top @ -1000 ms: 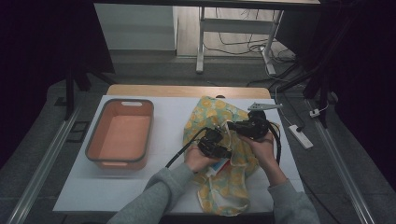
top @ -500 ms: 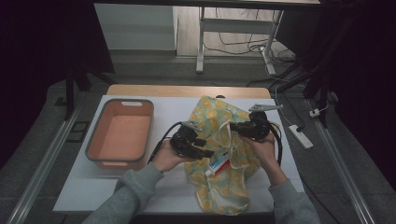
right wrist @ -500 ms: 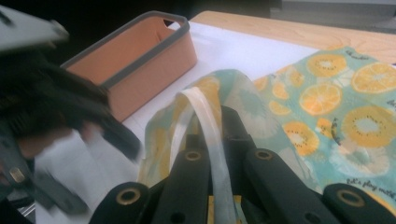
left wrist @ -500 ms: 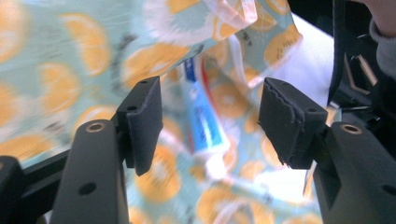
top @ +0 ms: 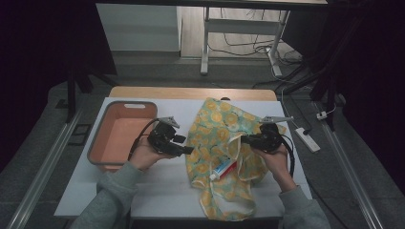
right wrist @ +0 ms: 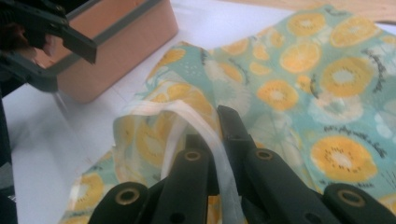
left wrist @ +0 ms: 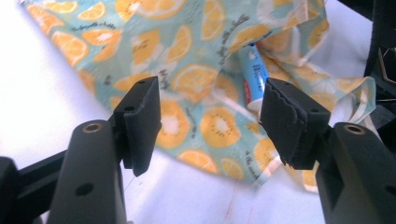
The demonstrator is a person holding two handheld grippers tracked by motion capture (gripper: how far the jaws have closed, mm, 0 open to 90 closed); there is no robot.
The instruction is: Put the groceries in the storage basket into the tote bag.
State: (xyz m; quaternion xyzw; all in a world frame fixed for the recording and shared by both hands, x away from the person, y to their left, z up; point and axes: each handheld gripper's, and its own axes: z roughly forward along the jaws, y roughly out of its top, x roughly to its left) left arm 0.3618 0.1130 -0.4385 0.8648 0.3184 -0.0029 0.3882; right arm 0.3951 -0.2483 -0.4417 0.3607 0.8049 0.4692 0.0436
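- High view: the left gripper (top: pixel 184 150) is beside the orange basin (top: pixel 98 151), just off the left edge of the lemon-print bag (top: pixel 217 129). Its jaws have just been opening and nothing is between them. The right gripper (top: pixel 244 139) holds the bag up by its white handle (top: pixel 235 145). A toothpaste tube (top: pixel 222 169) lies half inside the bag's mouth.
- Left gripper view: the jaws stand spread and empty, with the bag and the tube (left wrist: pixel 254 74) ahead of them.
- Right gripper view: the jaws are pressed together on the white handle (right wrist: pixel 205 126), which lifts the mouth of the bag (right wrist: pixel 299 79).
- To do this step well, I think the right hand should keep the mouth raised and steady, while the left one fetches the next thing for the bag.
- The white table (top: pixel 157 191) is smooth and bright. Around it the room is dark, with grey floor, a power strip (top: pixel 308 139) and cables.
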